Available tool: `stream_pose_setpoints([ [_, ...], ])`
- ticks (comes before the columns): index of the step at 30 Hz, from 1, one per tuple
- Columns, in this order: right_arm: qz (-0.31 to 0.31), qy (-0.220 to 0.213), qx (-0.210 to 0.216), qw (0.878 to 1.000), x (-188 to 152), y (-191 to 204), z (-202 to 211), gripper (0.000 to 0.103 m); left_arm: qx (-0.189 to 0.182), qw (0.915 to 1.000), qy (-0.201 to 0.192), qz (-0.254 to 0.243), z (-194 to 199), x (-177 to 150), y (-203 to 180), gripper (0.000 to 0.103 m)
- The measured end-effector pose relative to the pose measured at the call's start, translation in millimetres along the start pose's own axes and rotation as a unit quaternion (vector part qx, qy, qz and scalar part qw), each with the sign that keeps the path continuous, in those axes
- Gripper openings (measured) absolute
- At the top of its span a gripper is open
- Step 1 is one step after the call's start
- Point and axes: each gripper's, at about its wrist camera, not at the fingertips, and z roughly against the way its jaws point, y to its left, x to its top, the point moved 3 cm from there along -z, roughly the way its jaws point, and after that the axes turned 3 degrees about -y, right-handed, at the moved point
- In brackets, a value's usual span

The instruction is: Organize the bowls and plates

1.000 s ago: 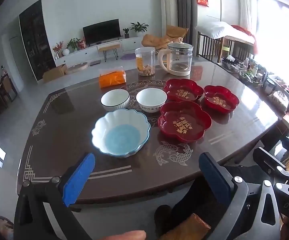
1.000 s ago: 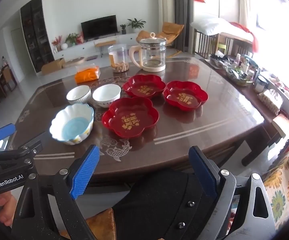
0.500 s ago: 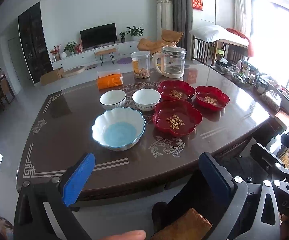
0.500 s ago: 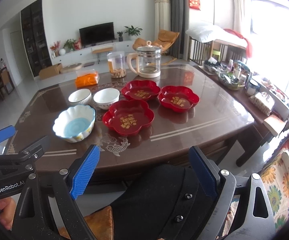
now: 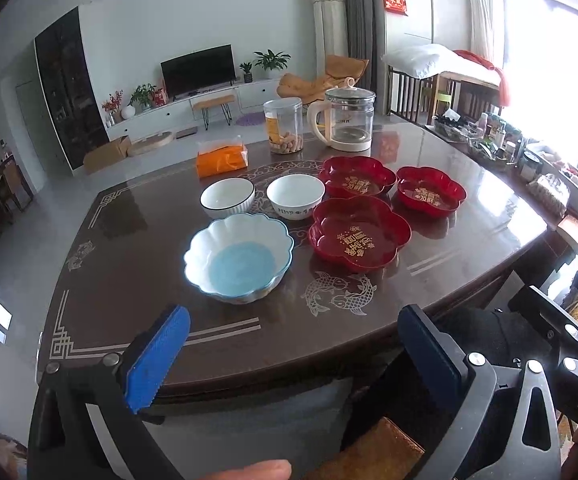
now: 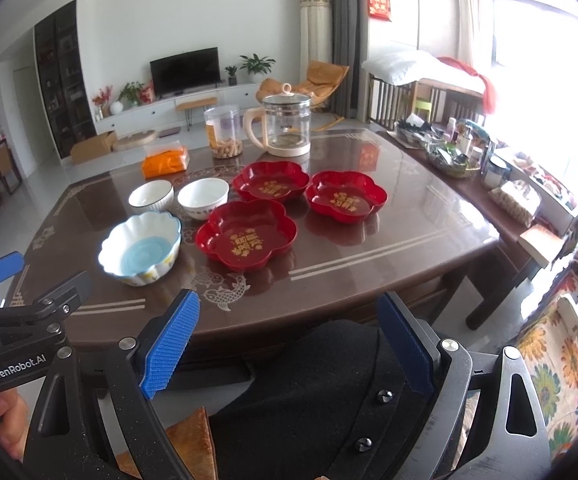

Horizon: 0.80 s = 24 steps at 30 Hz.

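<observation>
Three red flower-shaped plates lie on the brown table: a near one (image 5: 359,234) (image 6: 247,234), a far one (image 5: 356,178) (image 6: 271,181) and a right one (image 5: 431,192) (image 6: 345,197). A scalloped white bowl with a blue bottom (image 5: 239,258) (image 6: 141,249) stands left of them. Two small white bowls (image 5: 227,197) (image 5: 295,195) stand behind it. My left gripper (image 5: 295,354) and right gripper (image 6: 289,340) are both open and empty, held short of the table's near edge.
A glass kettle (image 5: 347,120), a clear jar of snacks (image 5: 283,126) and an orange packet (image 5: 221,158) stand at the table's far side. A cluttered side table (image 6: 469,152) lies to the right. My lap in dark clothing (image 6: 309,400) is below the grippers.
Both grippers pulled back and up from the table, then eased forward slightly. Both stay open. Nothing on the table has moved.
</observation>
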Motion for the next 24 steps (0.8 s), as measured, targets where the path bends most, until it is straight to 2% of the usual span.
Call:
stream_pose_setpoints([
  [14,-0.015,0.045,0.016,0.999,11.5,-16.0,-66.5,0.092,0.035,0.9972,0.065,-0.014,-79.5,15.4,-5.1,0.103],
  [24,-0.023,0.079,0.018,0.996,10.7,-22.7,-108.6,0.092,0.042,0.9949,0.089,-0.023,-118.6,27.1,-7.2,0.103],
])
